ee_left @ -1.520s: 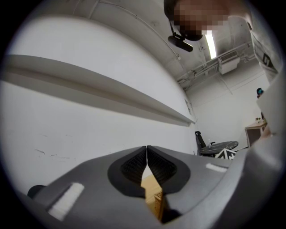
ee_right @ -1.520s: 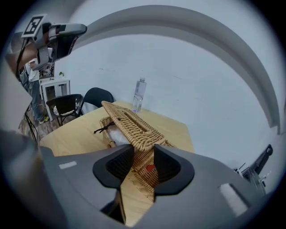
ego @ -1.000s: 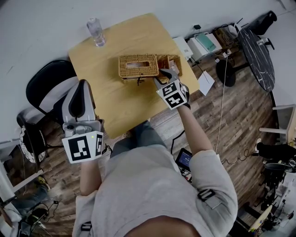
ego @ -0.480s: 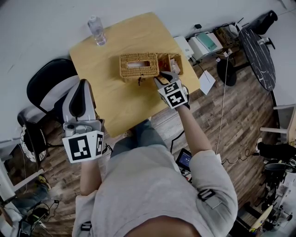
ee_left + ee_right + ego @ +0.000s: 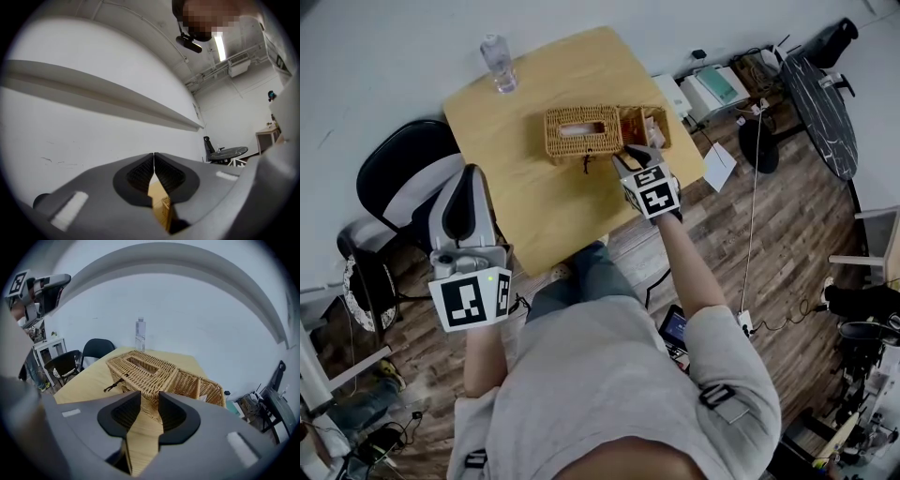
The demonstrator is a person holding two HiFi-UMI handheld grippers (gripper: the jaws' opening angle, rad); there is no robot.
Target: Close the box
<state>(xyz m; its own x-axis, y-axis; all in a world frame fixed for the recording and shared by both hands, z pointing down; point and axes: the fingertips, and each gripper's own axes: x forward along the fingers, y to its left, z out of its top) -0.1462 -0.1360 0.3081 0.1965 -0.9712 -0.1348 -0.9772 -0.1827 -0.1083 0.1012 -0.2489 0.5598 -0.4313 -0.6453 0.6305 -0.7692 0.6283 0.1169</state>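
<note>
The right hand-held gripper, jaws apart and empty, should softly push the slotted lid of the tan woven wicker box down flat, while the left hand-held gripper has its jaws together

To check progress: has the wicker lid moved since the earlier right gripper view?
Yes. Against the water bottle behind it, the wicker lid has swung down; it now lies flat on the box.

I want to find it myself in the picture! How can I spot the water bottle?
Find the light wooden table next to the white wall. Along the table edge closest to that wall, away from the woven box in the middle, the water bottle stands upright, all alone. It is the only see-through thing on the table; the box is brown and woven.
</note>
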